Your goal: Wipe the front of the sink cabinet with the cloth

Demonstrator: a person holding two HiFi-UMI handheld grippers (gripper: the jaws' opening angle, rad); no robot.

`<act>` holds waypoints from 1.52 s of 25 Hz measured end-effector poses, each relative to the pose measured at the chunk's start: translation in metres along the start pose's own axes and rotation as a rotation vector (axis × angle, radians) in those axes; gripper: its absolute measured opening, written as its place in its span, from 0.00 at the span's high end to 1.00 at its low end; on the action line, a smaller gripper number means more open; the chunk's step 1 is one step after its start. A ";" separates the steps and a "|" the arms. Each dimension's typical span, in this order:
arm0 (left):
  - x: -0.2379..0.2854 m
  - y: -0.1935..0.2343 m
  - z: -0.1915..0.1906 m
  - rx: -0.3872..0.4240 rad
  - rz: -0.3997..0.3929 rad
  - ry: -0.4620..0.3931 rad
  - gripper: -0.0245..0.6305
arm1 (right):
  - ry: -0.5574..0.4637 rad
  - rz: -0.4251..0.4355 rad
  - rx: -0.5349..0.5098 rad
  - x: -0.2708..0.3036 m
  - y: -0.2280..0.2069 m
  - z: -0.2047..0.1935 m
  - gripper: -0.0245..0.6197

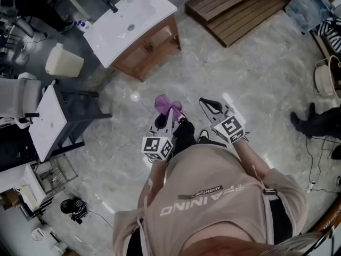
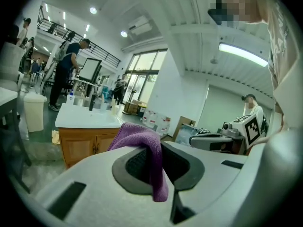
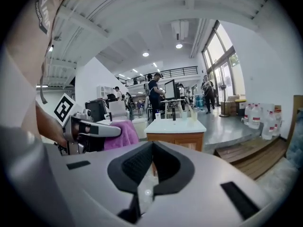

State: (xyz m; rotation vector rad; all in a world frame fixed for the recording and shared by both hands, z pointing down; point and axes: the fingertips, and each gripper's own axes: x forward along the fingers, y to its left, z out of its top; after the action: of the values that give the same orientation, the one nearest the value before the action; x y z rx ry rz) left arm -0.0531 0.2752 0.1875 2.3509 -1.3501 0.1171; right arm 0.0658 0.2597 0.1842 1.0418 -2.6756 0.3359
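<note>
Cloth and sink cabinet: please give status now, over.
Left tool shut on purple cloth. Right tool shut, empty. Sink cabinet ahead, apart from cloth, front not yet touched. No obstacle seen on floor between.

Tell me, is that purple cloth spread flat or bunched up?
Bunched up. The cloth hangs in crumpled folds, pinched between the jaws of the left gripper, with one end drooping over them.

Large open workshop hall: freestanding sink cabinet (image 1: 150, 49) on marble floor (image 1: 240, 73), wooden pallet (image 1: 240, 7), mezzanine railing (image 3: 176, 72).
</note>
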 end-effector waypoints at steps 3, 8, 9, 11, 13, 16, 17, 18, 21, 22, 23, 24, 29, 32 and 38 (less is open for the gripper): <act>0.015 0.029 0.009 -0.026 -0.012 0.015 0.91 | -0.001 -0.016 -0.006 0.025 -0.003 0.022 0.94; 0.051 0.067 0.064 0.004 -0.042 -0.044 0.91 | -0.031 -0.019 -0.029 0.074 -0.024 0.072 0.94; 0.054 0.074 0.072 0.005 -0.043 -0.055 0.91 | -0.046 -0.024 -0.023 0.082 -0.027 0.080 0.94; 0.059 0.088 0.081 -0.012 -0.044 -0.069 0.91 | -0.072 -0.036 -0.009 0.094 -0.033 0.092 0.94; 0.064 0.100 0.085 -0.043 -0.043 -0.077 0.91 | -0.080 -0.045 -0.004 0.104 -0.038 0.098 0.94; 0.067 0.120 0.083 -0.061 -0.025 -0.077 0.91 | -0.056 -0.040 0.014 0.119 -0.041 0.091 0.94; 0.066 0.125 0.081 -0.069 -0.015 -0.073 0.91 | -0.042 -0.036 0.019 0.122 -0.040 0.087 0.94; 0.065 0.131 0.078 -0.082 -0.004 -0.068 0.91 | -0.028 -0.032 0.023 0.124 -0.041 0.083 0.94; 0.071 0.151 0.072 -0.155 0.048 -0.057 0.91 | -0.007 -0.027 0.034 0.132 -0.056 0.079 0.94; 0.076 0.156 0.072 -0.176 0.067 -0.055 0.91 | -0.007 -0.024 0.039 0.136 -0.065 0.080 0.94; 0.082 0.161 0.074 -0.184 0.083 -0.053 0.91 | -0.008 -0.019 0.042 0.140 -0.074 0.082 0.94; 0.089 0.163 0.077 -0.180 0.094 -0.051 0.91 | -0.010 -0.011 0.044 0.145 -0.084 0.083 0.94; 0.136 0.168 0.099 -0.133 0.118 -0.041 0.91 | -0.038 0.022 0.063 0.183 -0.136 0.093 0.94; 0.171 0.164 0.115 -0.116 0.121 -0.032 0.91 | -0.061 0.060 0.055 0.199 -0.170 0.106 0.94; 0.233 0.168 0.153 -0.072 0.155 -0.041 0.91 | -0.018 0.130 0.050 0.235 -0.233 0.109 0.94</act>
State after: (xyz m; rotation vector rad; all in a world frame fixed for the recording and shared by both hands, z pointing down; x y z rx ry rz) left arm -0.0925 -0.0472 0.1674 2.1990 -1.5304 0.0649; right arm 0.0422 -0.0876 0.1830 0.8907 -2.7712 0.4228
